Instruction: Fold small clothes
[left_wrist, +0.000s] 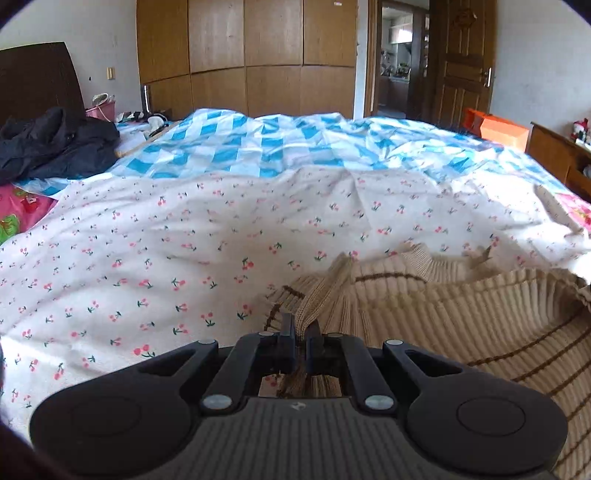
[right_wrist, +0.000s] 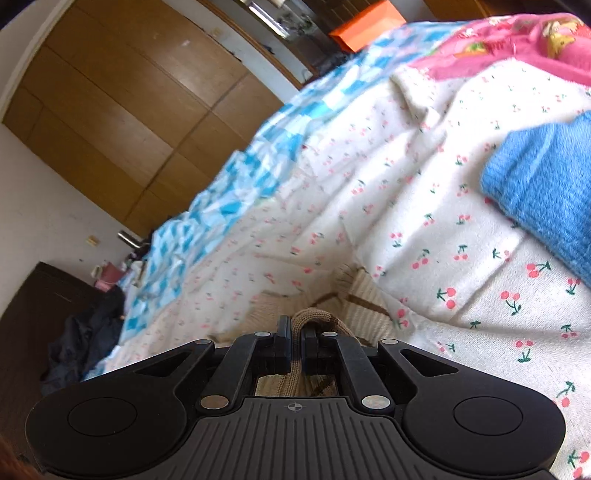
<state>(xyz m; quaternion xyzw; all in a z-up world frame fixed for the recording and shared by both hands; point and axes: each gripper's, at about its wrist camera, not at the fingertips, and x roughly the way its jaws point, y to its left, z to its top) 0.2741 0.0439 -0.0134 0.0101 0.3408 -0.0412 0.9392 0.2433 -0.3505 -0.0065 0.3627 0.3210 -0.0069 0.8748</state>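
Note:
A beige ribbed knit sweater with thin brown stripes lies on the white cherry-print bedspread. My left gripper is shut on a bunched edge of the sweater at its left side. In the right wrist view my right gripper is shut on another fold of the same beige sweater, which trails away over the bedspread. That view is tilted. Most of the sweater is hidden under the right gripper.
A folded blue knit garment lies on the bed at the right. A dark jacket sits at the far left by the headboard. A blue checked quilt covers the far half. An orange box and wardrobe stand beyond.

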